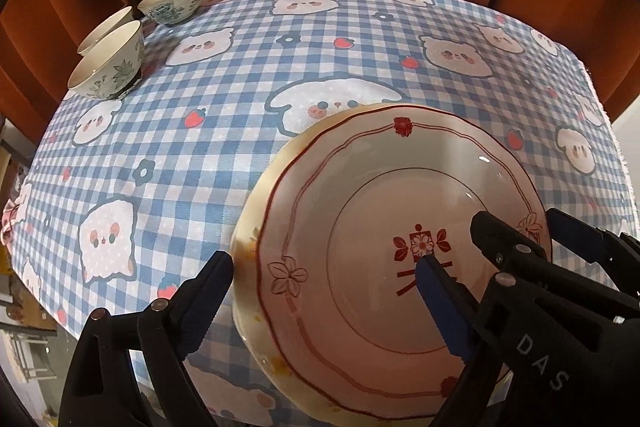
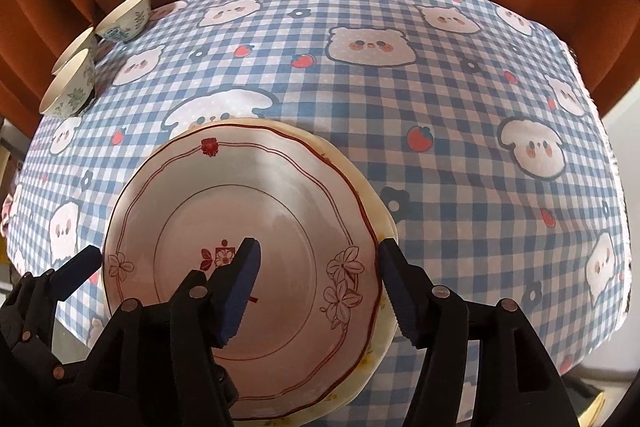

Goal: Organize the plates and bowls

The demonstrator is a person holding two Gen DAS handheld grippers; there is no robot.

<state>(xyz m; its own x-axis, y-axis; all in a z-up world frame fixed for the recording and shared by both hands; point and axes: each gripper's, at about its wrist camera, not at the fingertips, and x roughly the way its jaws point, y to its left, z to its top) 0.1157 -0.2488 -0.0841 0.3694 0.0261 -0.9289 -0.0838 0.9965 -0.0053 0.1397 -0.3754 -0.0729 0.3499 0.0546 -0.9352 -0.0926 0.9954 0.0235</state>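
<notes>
Orange curtains are hanging behind the checked tabletop (image 1: pixel 224 131). Both claws, left claw (image 1: pixel 320 307) and right claw (image 2: pixel 320 291), are gaping wide, straddling opposite rims of the stacked plates (image 2: pixel 240 227) directly beneath; three bowls (image 1: pixel 108 63) are sitting far-left, nearer the left claw.

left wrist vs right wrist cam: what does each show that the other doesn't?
Left wrist only: the left gripper straddling the plate stack's left edge, jaws open.

Right wrist only: the right gripper straddling its right edge, jaws open, and a flower cluster on the rim there.

Both: the red-trimmed plate on a yellowish plate, three bowls far left, the checked tablecloth.
</notes>
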